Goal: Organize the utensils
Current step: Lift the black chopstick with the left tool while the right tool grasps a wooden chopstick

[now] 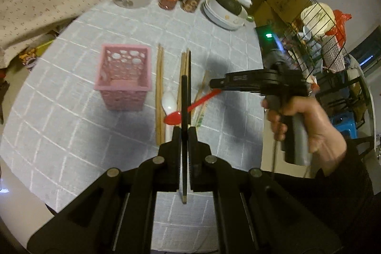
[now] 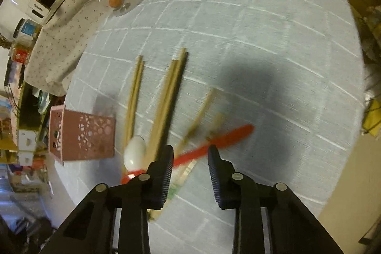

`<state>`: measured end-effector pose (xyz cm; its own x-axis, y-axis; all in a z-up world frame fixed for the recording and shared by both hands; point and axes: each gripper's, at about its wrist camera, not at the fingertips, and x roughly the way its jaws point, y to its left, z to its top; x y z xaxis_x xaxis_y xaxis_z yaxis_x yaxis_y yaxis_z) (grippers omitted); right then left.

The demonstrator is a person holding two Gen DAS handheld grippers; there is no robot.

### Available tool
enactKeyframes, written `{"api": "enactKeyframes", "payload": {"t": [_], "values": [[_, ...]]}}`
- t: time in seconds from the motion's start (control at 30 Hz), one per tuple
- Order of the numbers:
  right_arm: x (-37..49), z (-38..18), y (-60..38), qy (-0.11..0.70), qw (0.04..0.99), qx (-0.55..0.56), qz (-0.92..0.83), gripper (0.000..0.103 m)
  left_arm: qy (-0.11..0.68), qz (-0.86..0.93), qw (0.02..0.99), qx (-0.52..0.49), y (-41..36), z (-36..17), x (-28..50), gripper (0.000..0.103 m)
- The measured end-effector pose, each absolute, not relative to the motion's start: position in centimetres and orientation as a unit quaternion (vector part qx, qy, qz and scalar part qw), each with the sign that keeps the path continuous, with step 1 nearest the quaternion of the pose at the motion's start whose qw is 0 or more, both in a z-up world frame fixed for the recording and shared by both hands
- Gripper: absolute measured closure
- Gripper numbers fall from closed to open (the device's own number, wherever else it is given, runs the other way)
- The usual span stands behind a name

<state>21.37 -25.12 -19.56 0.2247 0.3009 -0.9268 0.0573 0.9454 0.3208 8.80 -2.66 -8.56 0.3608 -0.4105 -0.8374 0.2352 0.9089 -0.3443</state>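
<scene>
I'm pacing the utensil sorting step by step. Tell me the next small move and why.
Probably carry the left gripper over the pink basket and let go. Its fingers are shut on a black chopstick lifted clear of the table, and the basket stands upright and open-topped just to its left.

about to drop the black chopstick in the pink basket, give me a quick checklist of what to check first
1. Left claw grip on the black chopstick: ok, shut on it, stick running straight between the fingers.
2. Pink basket upright with its mouth open: ok.
3. Basket has room: cannot tell, the bottom is only partly seen.
4. Path from stick to basket: ok, only the wooden chopsticks lie flat on the table between them.
5. Right claw out of the way: ok, open and empty, off to the right above the red spoon.
6. Second black chopstick on the table: ok, lying beside the wooden ones.
</scene>
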Motion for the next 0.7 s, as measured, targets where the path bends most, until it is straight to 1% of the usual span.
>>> {"api": "enactKeyframes", "payload": {"t": [0.27, 0.47, 0.53, 0.57, 0.7], "values": [[23.3, -22.8, -24.1, 0.645, 0.745, 0.166, 0.047, 0.077, 0.524, -0.182, 0.827, -0.091, -0.4, -8.6, 8.4, 0.097], [24.1, -23.0, -22.3, 0.641, 0.758, 0.119, 0.014, 0.077, 0.518, -0.178, 0.831, -0.094, 0.2, -8.4, 8.1, 0.097], [24.2, -22.9, -21.6, 0.635, 0.766, 0.095, 0.000, 0.082, 0.517, -0.176, 0.832, -0.097, 0.3, -8.5, 8.1, 0.097], [24.2, -22.8, -21.4, 0.631, 0.771, 0.086, -0.010, 0.089, 0.517, -0.174, 0.833, -0.098, 0.4, -8.5, 8.1, 0.097], [24.2, -22.5, -22.0, 0.615, 0.780, 0.117, -0.007, 0.092, 0.512, -0.167, 0.838, -0.093, 0.3, -8.4, 8.2, 0.097]]}}
